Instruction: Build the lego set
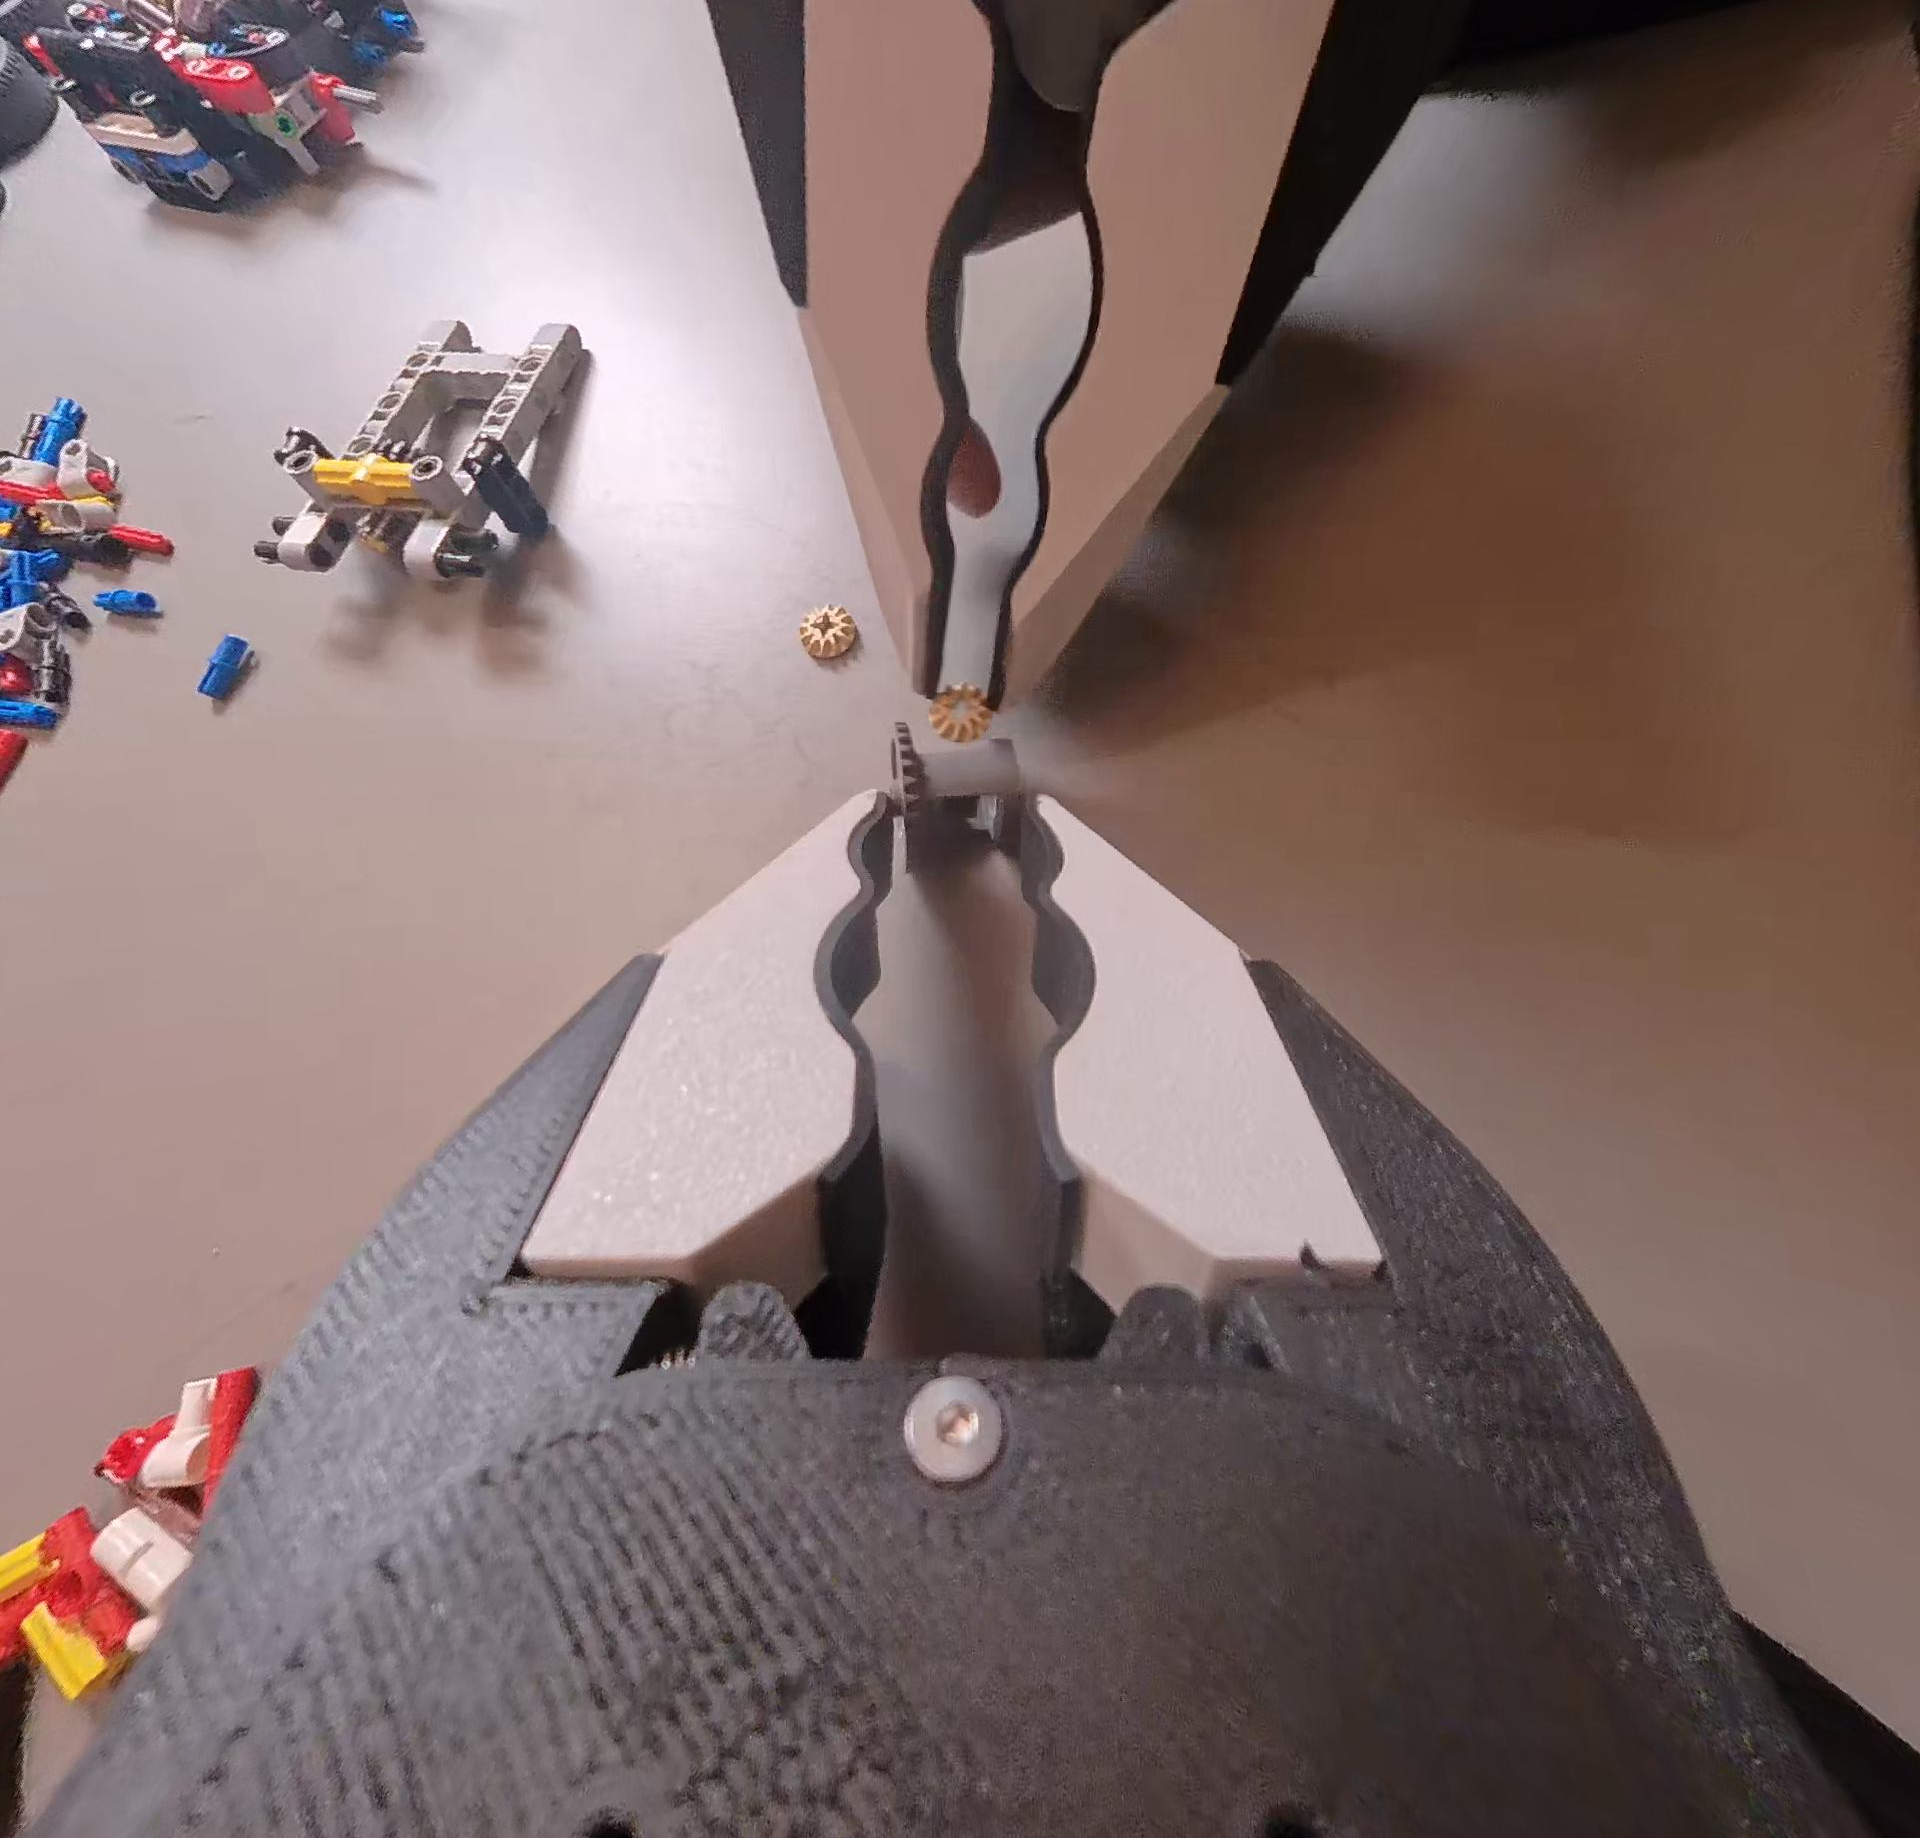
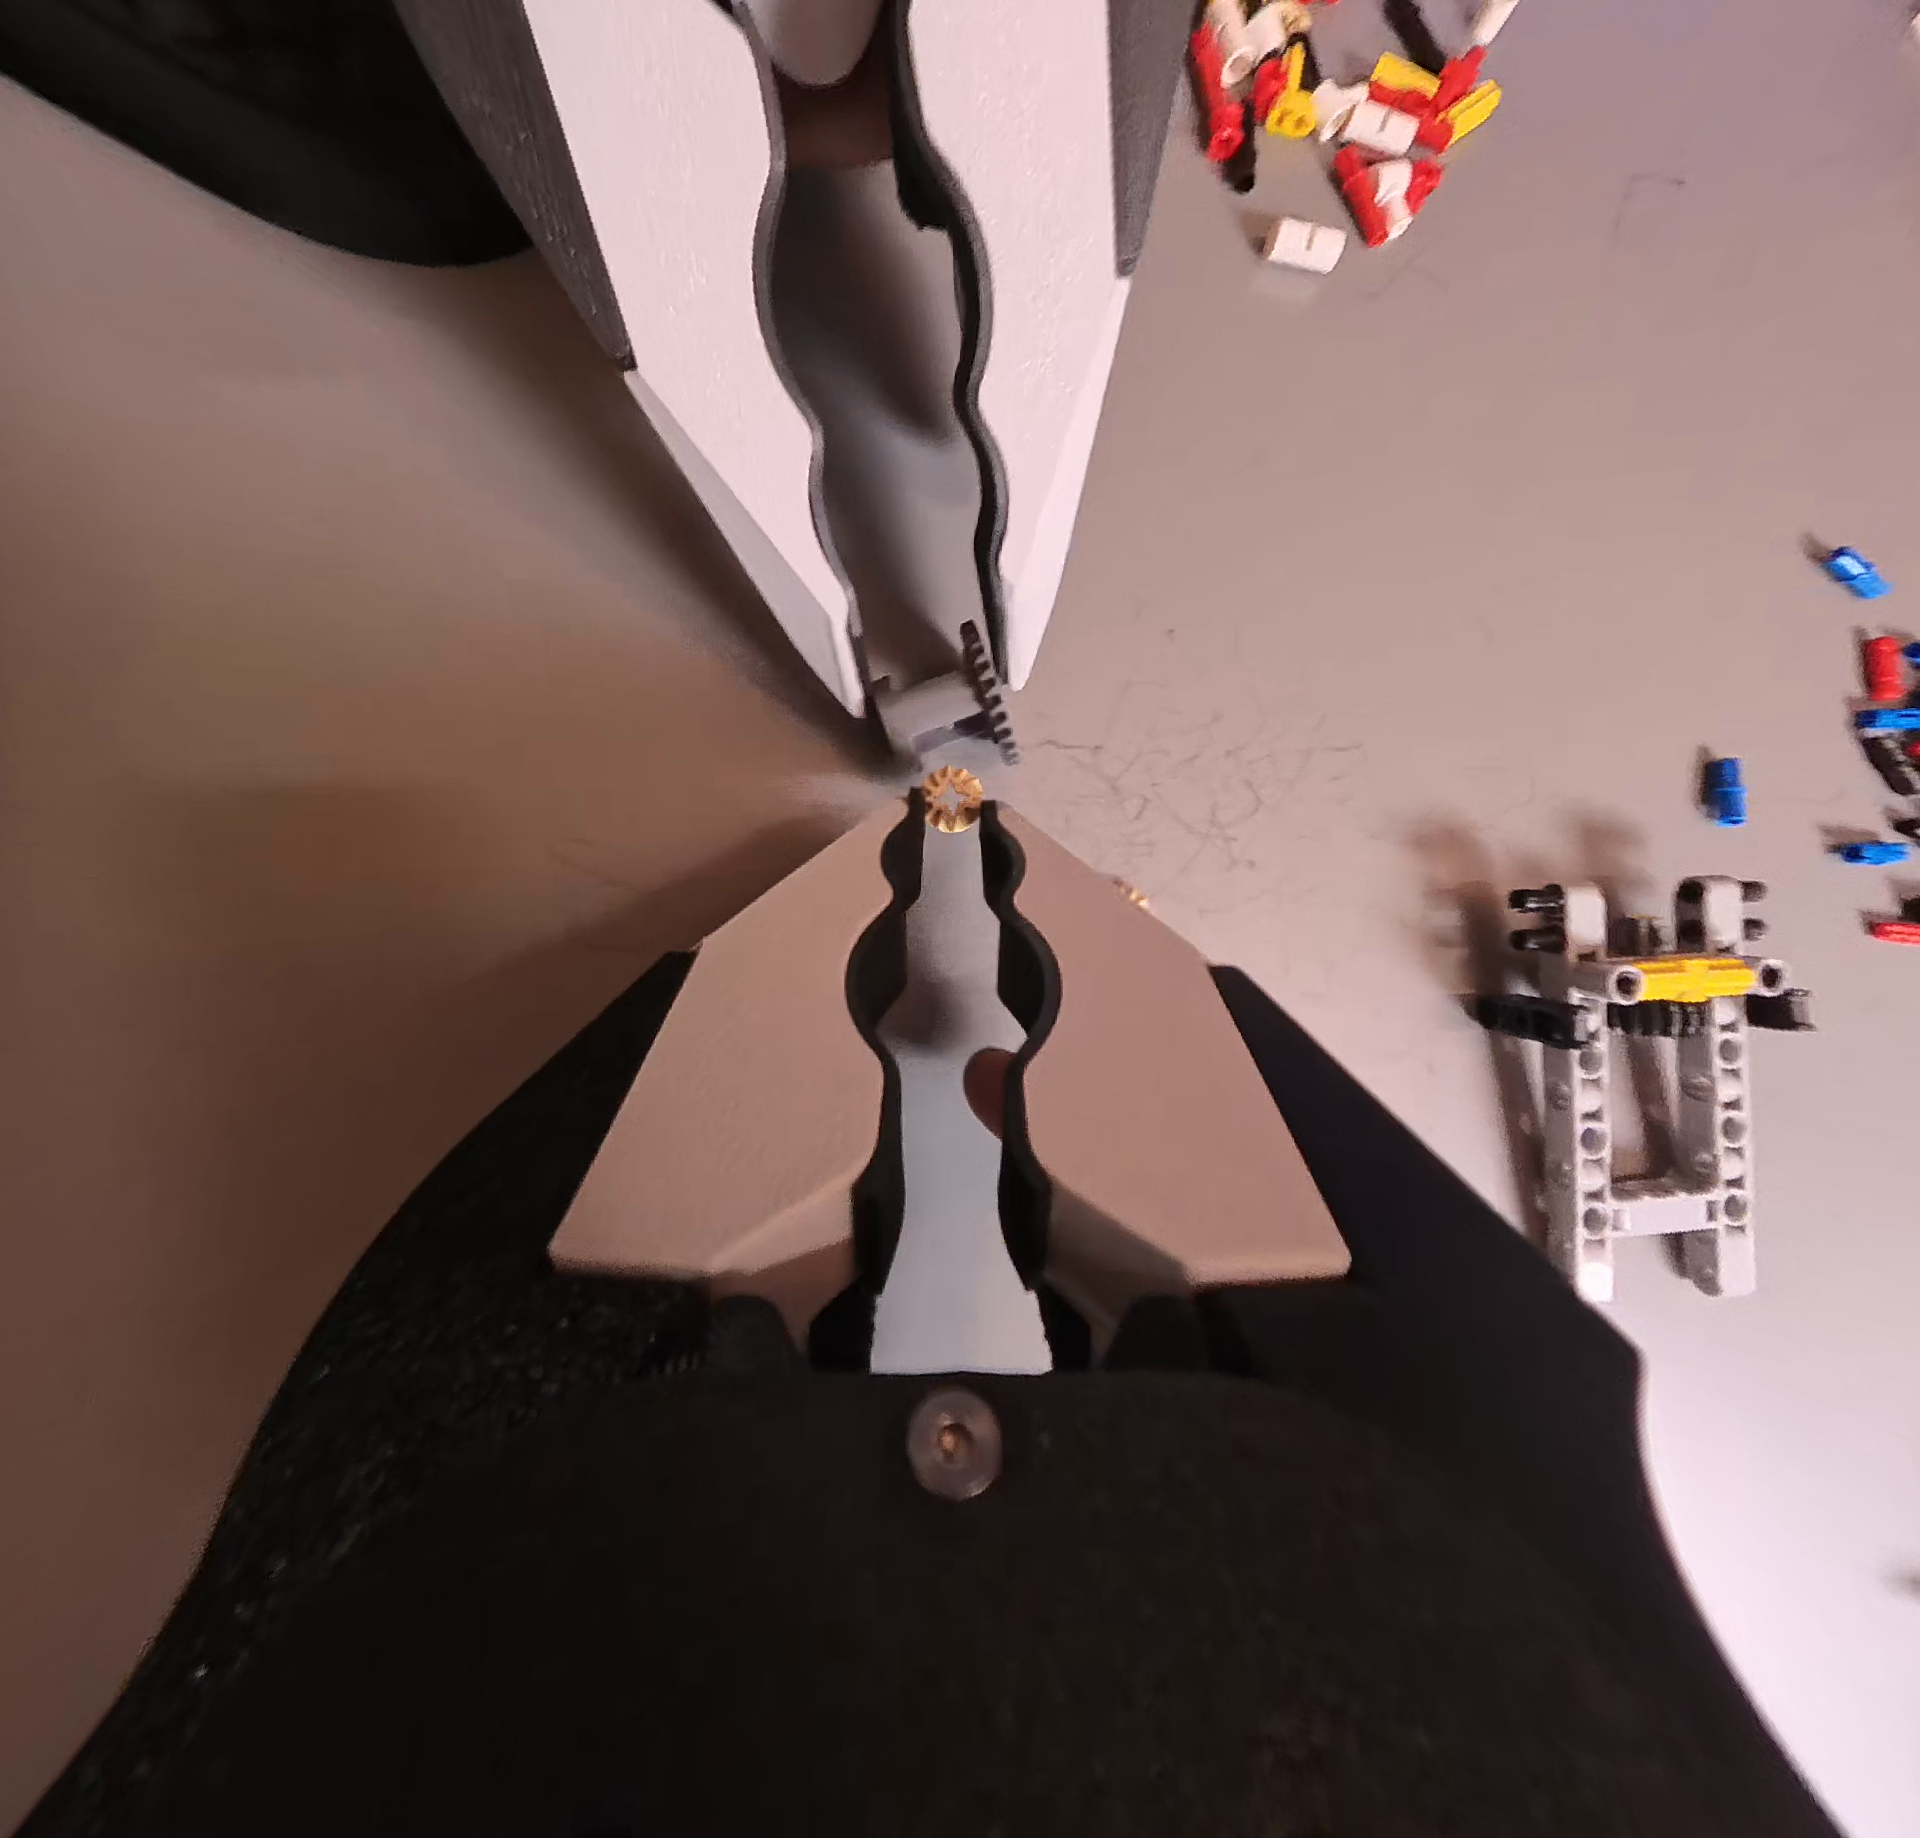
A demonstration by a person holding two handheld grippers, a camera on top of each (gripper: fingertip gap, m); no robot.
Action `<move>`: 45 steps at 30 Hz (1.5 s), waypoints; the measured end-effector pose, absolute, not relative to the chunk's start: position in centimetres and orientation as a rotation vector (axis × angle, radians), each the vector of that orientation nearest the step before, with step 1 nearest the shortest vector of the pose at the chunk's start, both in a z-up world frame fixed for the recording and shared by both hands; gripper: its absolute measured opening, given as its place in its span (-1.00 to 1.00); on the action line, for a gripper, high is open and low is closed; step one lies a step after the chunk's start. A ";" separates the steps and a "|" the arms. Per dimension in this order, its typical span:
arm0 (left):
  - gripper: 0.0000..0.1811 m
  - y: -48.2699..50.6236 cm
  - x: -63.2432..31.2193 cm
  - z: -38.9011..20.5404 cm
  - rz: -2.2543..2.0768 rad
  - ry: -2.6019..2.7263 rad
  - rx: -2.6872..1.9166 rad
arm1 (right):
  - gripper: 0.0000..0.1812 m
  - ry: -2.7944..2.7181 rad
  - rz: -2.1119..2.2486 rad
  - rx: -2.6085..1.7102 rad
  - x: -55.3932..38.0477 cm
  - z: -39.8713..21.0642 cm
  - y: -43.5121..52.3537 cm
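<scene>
My left gripper (image 1: 961,801) is shut on a dark grey gear housing (image 1: 961,765) with a toothed ring at its left end; it also shows in the right wrist view (image 2: 940,713). My right gripper (image 2: 953,812) is shut on a small tan bevel gear (image 2: 953,799) and holds it tip to tip against the grey piece. In the left wrist view the right gripper (image 1: 958,692) comes in from the top with the tan gear (image 1: 958,716) just above the housing. A second tan gear (image 1: 828,633) lies on the table to the left.
A grey frame assembly with a yellow piece (image 1: 436,458) lies on the table, also in the right wrist view (image 2: 1652,1071). A larger built model (image 1: 208,63) stands far left. Loose red, blue, yellow and white parts lie in piles (image 1: 52,562) (image 1: 114,1518) (image 2: 1351,105). My left and right fingertips are right by each other.
</scene>
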State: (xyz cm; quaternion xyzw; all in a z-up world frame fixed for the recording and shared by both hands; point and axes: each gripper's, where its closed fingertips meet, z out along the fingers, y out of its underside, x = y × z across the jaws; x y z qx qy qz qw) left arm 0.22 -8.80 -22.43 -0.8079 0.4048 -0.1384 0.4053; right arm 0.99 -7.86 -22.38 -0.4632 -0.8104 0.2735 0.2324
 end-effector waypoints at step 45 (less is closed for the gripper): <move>-0.74 -9.8 0.4 -23.3 -0.429 1.017 -2.079 | -0.73 -2.131 1.302 -1.538 0.9 -21.5 -10.2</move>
